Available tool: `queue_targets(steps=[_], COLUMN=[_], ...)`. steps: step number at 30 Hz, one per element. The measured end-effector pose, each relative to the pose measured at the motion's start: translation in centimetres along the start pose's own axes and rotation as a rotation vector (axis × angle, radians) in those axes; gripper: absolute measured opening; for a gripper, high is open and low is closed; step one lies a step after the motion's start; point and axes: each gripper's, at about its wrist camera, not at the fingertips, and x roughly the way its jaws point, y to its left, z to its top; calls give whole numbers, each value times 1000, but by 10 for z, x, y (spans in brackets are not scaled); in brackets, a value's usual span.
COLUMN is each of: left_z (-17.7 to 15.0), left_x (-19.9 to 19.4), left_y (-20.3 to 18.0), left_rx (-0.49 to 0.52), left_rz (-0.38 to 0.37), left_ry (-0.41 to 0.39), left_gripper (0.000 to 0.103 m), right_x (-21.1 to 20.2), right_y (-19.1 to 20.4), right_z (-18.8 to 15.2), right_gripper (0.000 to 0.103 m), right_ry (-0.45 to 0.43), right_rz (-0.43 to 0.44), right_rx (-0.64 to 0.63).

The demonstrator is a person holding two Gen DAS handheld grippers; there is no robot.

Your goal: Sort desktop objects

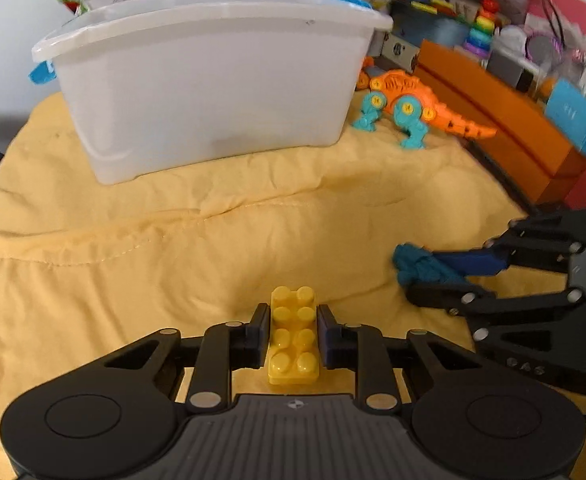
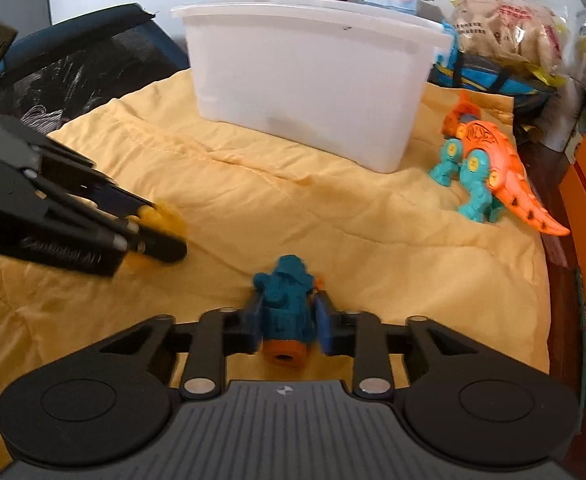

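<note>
My left gripper (image 1: 293, 316) is shut on a yellow toy brick (image 1: 294, 340) that lies lengthwise between its pads, low over the yellow cloth (image 1: 173, 240). In the right wrist view the same left gripper (image 2: 161, 232) comes in from the left with the yellow brick (image 2: 161, 216) in it. My right gripper (image 2: 287, 304) is shut on a teal toy figure with an orange base (image 2: 287, 304). From the left wrist view, the right gripper (image 1: 409, 276) sits at the right with the teal figure (image 1: 417, 268) between its fingers. A white plastic bin (image 1: 213, 80) stands beyond both.
An orange and teal toy dinosaur (image 1: 409, 108) stands right of the bin, also as the dinosaur (image 2: 489, 168) in the right wrist view. Orange boxes (image 1: 493, 120) and stacked toys line the right side. Snack bags (image 2: 505, 28) lie behind the bin (image 2: 313, 80). A dark chair (image 2: 73, 60) is at the left.
</note>
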Motion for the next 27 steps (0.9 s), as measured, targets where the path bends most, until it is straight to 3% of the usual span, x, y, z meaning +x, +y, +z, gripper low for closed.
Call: queue_targets(steps=[2, 5, 9, 12, 15, 18, 20, 21, 22, 23, 24, 27], left_z=[6, 35, 101, 146, 173, 183, 179, 178, 174, 171, 169, 171], left_x=[-6, -27, -58, -60, -41, -14, -6, -5, -8, -9, -12, -21], left_y=[3, 10, 22, 34, 47, 56, 60, 61, 63, 62, 60, 52], left_rx=[9, 17, 49, 60, 41, 31, 11, -6, -14, -13, -1, 36], left_rz=[2, -2, 56, 118, 145, 178, 184, 177, 169, 167, 179, 236], left_ry=[-10, -91, -273, -356, -345, -281, -257, -246, -247, -252, -256, -256], left_gripper=[27, 27, 27, 28, 28, 29, 41, 45, 54, 65, 70, 73], right_x=[-1, -9, -34, -42, -30, -4, 18, 25, 30, 32, 30, 17], right_y=[-2, -9, -24, -35, -43, -46, -46, -48, -51, -56, -59, -62], right_z=[3, 21, 76, 122, 161, 182, 187, 186, 184, 181, 177, 174], right_gripper=[29, 29, 29, 29, 29, 29, 30, 34, 45, 47, 48, 60], right_ry=[6, -19, -175, -298, -354, -339, -288, -263, -235, -218, -222, -238], right_rz=[14, 18, -5, -30, -51, -79, -81, -79, -77, -73, -71, -94], right_rx=[9, 30, 33, 42, 72, 78, 99, 120, 146, 171, 187, 190])
